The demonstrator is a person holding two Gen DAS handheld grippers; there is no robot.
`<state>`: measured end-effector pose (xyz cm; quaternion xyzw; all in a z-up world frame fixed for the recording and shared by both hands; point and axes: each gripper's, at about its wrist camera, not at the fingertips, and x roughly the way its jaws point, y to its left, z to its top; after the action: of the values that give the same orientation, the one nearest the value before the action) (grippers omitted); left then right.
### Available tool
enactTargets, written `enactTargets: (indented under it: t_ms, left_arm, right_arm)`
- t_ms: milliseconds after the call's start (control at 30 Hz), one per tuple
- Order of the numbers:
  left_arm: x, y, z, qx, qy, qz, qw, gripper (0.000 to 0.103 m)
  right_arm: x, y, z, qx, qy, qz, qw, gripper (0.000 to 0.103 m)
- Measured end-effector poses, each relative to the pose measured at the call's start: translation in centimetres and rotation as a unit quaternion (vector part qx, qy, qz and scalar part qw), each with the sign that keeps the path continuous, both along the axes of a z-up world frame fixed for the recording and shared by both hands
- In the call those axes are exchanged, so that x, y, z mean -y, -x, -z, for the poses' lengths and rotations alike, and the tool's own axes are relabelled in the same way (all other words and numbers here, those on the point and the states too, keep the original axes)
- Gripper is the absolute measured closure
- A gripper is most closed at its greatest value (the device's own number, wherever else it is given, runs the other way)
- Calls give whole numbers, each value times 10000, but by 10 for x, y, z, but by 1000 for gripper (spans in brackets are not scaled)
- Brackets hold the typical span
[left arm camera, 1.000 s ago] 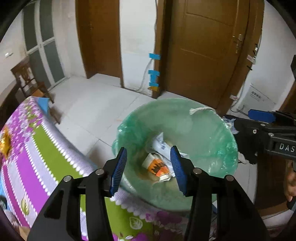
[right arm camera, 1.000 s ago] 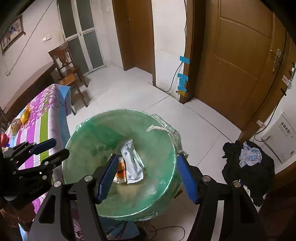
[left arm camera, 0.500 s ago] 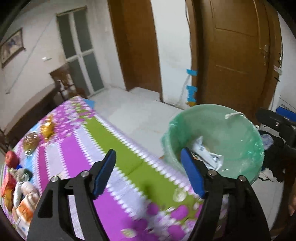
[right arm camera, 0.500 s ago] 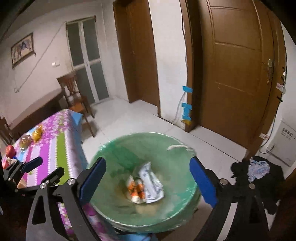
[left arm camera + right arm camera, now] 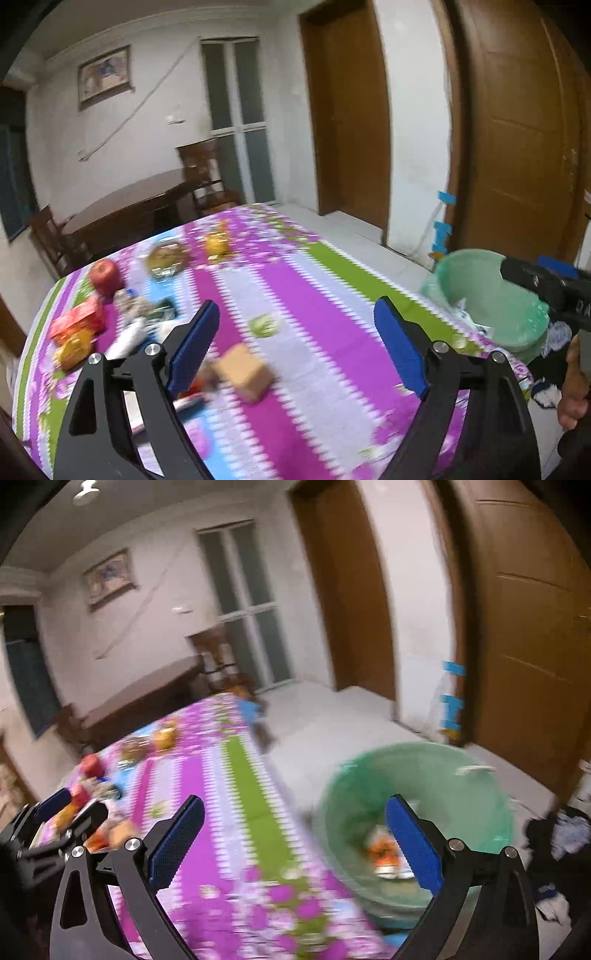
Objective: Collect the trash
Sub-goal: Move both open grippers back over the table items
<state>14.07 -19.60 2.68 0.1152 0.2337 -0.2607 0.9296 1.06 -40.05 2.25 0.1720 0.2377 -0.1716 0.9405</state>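
Both jaws opening, empty; trash (image 5: 243, 371) below left gripper (image 5: 295, 349)

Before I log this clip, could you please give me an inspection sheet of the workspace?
Surface: table under a striped floral cloth.
Job's things: green-lined bin on the floor beside the table, wrappers inside.
Clutter: apple, brown box, snack packs, blurred.
Grippers: left claw and right claw both opening, nothing between the jaws.
Cables: one running down the wall by the blue tape.
Surroundings: doors, chair, dark clothes on the floor.
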Motion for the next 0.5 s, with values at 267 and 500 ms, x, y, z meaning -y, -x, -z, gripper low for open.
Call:
enactTargets:
  t_ms: [267, 500]
  left_arm:
    - [-122, -57, -10, -491, 225, -871, 9947, 19]
    - [-210, -115, 15, -826, -325, -742, 9933, 16]
  right_arm:
    - [-53, -38, 8, 156, -429, -762, 9960, 5]
    - [-122, -86, 19, -240, -22, -1706, 9850, 5]
